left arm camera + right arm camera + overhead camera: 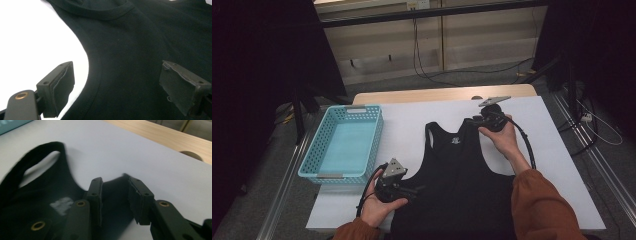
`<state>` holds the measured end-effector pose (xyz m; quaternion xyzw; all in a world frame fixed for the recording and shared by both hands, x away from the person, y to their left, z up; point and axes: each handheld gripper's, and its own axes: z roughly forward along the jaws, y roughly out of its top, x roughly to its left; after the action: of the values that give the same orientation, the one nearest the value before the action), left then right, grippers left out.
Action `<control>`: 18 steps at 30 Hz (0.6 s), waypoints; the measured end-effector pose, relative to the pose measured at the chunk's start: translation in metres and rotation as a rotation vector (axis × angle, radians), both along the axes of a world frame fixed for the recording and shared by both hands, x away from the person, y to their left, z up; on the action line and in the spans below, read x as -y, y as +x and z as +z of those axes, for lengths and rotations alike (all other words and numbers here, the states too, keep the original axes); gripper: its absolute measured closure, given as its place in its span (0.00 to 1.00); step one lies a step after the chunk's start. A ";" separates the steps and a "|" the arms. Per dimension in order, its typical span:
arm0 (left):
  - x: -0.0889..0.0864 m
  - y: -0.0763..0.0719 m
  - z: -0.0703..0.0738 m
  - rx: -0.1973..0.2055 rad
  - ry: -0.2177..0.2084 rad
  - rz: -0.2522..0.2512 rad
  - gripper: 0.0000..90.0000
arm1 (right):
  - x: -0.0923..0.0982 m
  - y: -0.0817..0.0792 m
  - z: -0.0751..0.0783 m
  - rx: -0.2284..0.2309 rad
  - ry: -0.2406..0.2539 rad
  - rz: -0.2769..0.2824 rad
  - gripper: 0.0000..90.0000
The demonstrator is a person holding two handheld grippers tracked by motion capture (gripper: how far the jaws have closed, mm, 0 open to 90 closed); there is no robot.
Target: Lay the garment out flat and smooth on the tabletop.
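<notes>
Left gripper [412, 190] gapes wide over black tank top [452, 175] side hem. Right gripper [474, 120] parted around shoulder strap [115, 187], apparently not pinching it.

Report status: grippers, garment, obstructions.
Left gripper open over black tank top side edge. Right gripper open, shoulder strap between jaws. Blue basket aside, nothing blocking.

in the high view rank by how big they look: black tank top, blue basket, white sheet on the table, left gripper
1. white sheet
2. tank top, though its lower part runs out of frame
3. basket
4. left gripper
</notes>
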<state>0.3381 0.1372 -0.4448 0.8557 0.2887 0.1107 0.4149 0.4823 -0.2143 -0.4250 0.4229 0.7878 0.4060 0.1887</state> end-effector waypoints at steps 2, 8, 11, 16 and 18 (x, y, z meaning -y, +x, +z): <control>0.001 -0.001 0.000 0.002 0.007 -0.005 0.17 | -0.014 -0.007 0.002 0.007 -0.005 0.046 0.76; 0.002 -0.003 -0.004 -0.028 0.038 -0.020 0.29 | -0.055 -0.024 0.000 0.020 -0.014 0.157 0.82; 0.003 -0.007 -0.004 -0.038 0.036 -0.078 0.40 | -0.078 -0.027 -0.006 0.015 -0.021 0.205 0.83; 0.008 -0.013 -0.006 -0.016 0.065 -0.106 0.42 | -0.115 -0.024 -0.014 0.005 -0.045 0.262 0.81; 0.009 -0.011 -0.007 -0.019 0.068 -0.089 0.40 | -0.125 -0.021 -0.015 0.007 -0.059 0.274 0.80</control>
<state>0.3267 0.1286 -0.4517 0.8823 0.2502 0.0937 0.3875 0.4608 -0.0893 -0.4404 0.3044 0.8491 0.4061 0.1467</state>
